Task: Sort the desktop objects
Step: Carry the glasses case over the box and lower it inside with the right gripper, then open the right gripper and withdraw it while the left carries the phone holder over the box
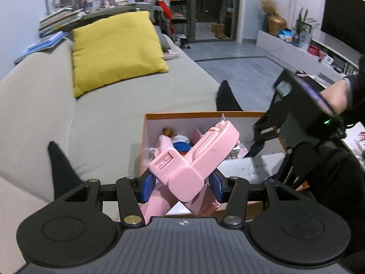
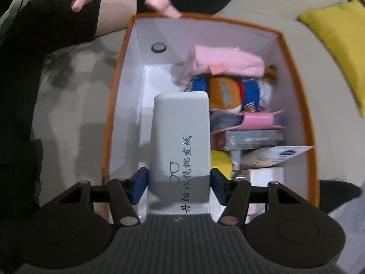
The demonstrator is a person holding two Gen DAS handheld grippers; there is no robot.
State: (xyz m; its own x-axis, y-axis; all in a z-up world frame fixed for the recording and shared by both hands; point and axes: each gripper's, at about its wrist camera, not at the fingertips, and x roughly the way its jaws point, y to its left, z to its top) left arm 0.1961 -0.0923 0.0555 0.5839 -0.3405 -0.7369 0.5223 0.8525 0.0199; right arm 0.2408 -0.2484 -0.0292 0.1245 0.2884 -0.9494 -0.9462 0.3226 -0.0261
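My left gripper (image 1: 181,188) is shut on a pink plastic folding gadget (image 1: 194,157) and holds it above the near edge of an orange box with white inside (image 1: 146,127) on the sofa. My right gripper (image 2: 179,186) holds a white glasses case with black writing (image 2: 180,137) between its blue pads (image 2: 139,185), over the left side of the same box (image 2: 118,73). Inside the box lie a plush doll in orange and blue (image 2: 228,91), a pink cloth (image 2: 225,61), small grey and pink boxes (image 2: 253,127) and a yellow object (image 2: 220,162). The right gripper also shows in the left wrist view (image 1: 257,148).
A grey sofa (image 1: 109,109) carries a yellow cushion (image 1: 116,48). The person's legs in black (image 1: 225,98) lie beside the box. Books are stacked behind the sofa (image 1: 59,20). A TV and low cabinet (image 1: 319,52) stand at the right.
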